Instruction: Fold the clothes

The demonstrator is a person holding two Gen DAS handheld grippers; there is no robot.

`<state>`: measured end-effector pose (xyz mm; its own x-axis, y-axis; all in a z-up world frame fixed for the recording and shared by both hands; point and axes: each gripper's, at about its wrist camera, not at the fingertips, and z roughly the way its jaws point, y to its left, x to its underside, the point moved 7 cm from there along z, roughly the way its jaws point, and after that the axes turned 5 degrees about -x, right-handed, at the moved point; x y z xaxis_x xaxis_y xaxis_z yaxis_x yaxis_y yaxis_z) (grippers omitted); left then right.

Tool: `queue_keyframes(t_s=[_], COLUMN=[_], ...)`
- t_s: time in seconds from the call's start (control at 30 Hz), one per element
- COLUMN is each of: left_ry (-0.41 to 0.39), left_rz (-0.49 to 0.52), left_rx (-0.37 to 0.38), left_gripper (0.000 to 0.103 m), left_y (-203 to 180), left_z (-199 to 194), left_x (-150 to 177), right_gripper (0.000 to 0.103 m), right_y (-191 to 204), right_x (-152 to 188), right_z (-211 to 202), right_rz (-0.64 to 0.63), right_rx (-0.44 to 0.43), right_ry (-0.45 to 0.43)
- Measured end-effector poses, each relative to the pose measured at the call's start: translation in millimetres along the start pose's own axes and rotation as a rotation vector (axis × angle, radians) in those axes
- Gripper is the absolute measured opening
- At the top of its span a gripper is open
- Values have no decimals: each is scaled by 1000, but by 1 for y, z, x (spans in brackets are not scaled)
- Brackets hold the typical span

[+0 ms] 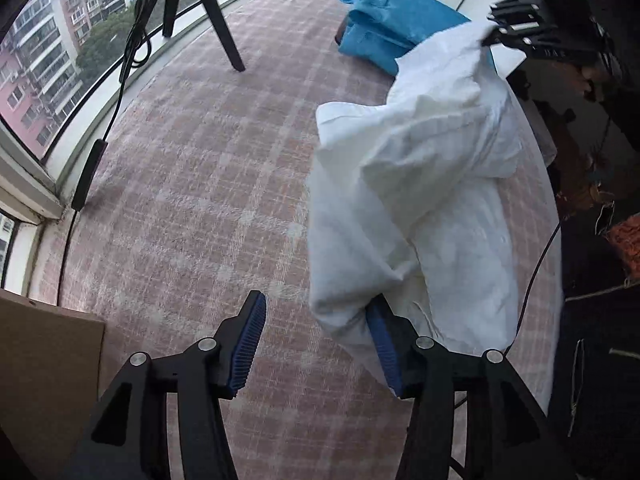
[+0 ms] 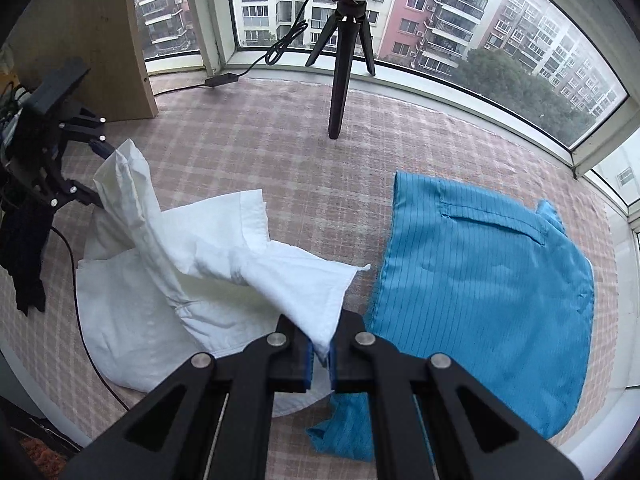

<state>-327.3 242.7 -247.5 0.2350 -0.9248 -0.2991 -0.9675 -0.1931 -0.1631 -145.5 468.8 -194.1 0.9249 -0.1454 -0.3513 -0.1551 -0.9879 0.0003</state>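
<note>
A crumpled white shirt [image 1: 424,184] [image 2: 168,276] lies on the pink plaid surface [image 1: 192,168] [image 2: 280,148]. My right gripper [image 2: 320,350] is shut on a corner of it and lifts that corner; in the left wrist view this gripper [image 1: 494,28] shows at the top right with white cloth hanging from it. My left gripper [image 1: 316,340] [image 2: 98,174] stands open, and a fold of the shirt drapes over the tip of its right finger [image 1: 382,340]; nothing is pinched. A blue striped garment [image 1: 384,20] [image 2: 480,280] lies flat beside the shirt.
A black tripod [image 1: 216,12] [image 2: 344,80] stands on the surface near the curved window, with a cable and inline switch [image 1: 90,172] [image 2: 222,79] trailing along the sill. A brown board [image 1: 44,364] [image 2: 100,36] stands at the left edge. Dark clutter [image 1: 592,200] lines the right side.
</note>
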Motion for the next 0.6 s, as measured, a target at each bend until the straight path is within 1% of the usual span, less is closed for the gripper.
queue_keyframes(t_s=[0.07, 0.1, 0.17, 0.2, 0.23, 0.27, 0.3, 0.37, 0.4, 0.47, 0.6], left_ry=[0, -6, -21, -32, -43, -53, -69, -111, -137, -184, -226], left_rz=[-35, -23, 4, 3, -11, -25, -32, -42, -32, -9, 10], left_rx=[55, 74, 124, 144, 141, 137, 112, 69, 66, 19, -44], left_gripper=[50, 50, 46, 36, 18, 12, 10, 8, 8, 8, 8], left_y=[7, 3, -7, -11, -12, -13, -13, -20, -30, -52, -90], left_z=[4, 6, 7, 7, 5, 3, -2, -15, -23, -37, -43], left_x=[-6, -10, -17, -20, -22, -24, -22, -16, -10, 0, 24], right_gripper=[5, 5, 5, 5, 5, 5, 5, 5, 5, 5, 5], right_y=[0, -1, -3, -4, -5, -5, -5, -6, -6, -6, 3], right_x=[-1, -1, 0, 0, 1, 2, 6, 15, 19, 28, 58], right_z=[-1, 1, 4, 5, 7, 8, 8, 9, 10, 10, 9], right_rz=[-4, -1, 3, 6, 8, 13, 26, 53, 66, 93, 176], right_rx=[-8, -9, -10, -11, -11, -14, -22, -37, -45, -60, -119], right_ry=[0, 2, 5, 7, 9, 10, 12, 14, 15, 18, 19])
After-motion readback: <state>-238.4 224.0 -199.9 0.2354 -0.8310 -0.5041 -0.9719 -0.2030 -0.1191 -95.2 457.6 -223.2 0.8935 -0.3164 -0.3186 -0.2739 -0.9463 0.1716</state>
